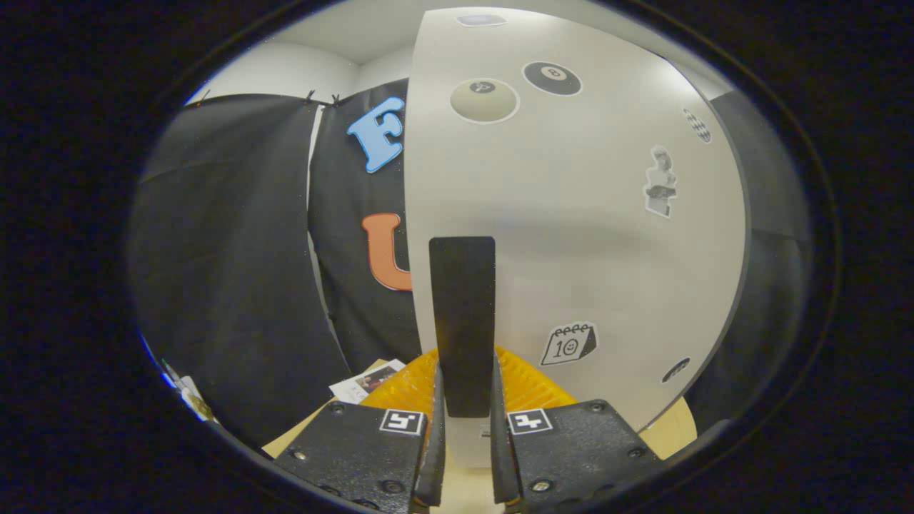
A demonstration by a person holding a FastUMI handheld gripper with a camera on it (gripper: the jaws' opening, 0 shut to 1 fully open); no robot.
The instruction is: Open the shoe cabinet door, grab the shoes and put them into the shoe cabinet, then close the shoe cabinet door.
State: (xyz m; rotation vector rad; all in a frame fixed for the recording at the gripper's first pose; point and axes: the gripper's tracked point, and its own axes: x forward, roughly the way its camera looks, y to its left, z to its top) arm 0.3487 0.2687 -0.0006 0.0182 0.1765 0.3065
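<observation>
Tongs (464, 414) were closed on the dark handle (462, 321) — both fingers (434, 428) pressed its sides. Beyond them rose the pale shoe cabinet door (571, 214), dotted with stickers (569, 344). An orange ribbed object (407, 389) lay behind the fingers — a booklet (364, 382) lay left of it.

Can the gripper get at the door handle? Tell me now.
Probably yes: the gripper already has the black handle between its fingers on the white door, and nothing blocks it.

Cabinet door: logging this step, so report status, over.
Gripper shut on the black door handle. White stickered cabinet door just ahead, edge-on beside the booth cloth. Orange mat below. Nothing in the way.
</observation>
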